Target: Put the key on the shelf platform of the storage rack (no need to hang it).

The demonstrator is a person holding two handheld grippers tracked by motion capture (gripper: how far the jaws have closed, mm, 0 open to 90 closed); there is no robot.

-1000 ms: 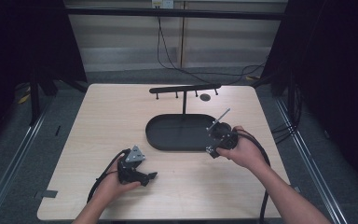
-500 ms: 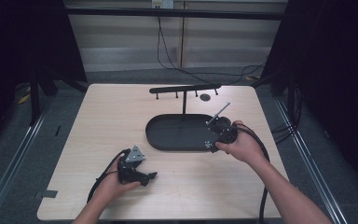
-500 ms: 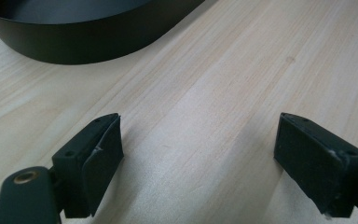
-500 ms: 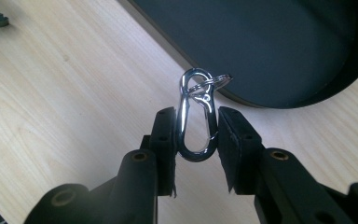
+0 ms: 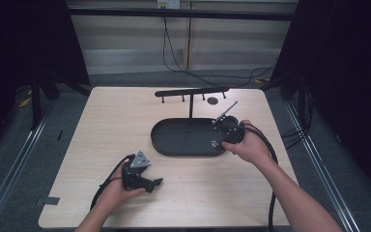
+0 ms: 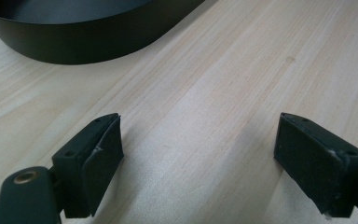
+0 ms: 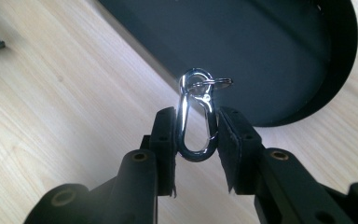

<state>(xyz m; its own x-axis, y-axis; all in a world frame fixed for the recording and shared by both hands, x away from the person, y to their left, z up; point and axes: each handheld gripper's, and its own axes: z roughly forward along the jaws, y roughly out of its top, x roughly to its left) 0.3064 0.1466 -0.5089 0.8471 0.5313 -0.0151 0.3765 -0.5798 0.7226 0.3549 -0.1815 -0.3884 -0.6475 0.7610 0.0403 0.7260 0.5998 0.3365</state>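
between the right gripper fingers sits a pinched carabiner; left gripper wide open, empty.

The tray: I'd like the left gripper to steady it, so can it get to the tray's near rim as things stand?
Probably yes. The left gripper is open and holds nothing, and bare table lies between its jaws and the tray. The right gripper, shut on a clip, is at the tray's far end.

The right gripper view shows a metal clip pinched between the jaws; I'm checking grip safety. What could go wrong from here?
The snap hook is smooth, curved metal held by its sides in the right gripper, so it might twist or squirt out. The small ring at its top hangs loose and could swing. If dropped, it may miss the black tray and land on the table.
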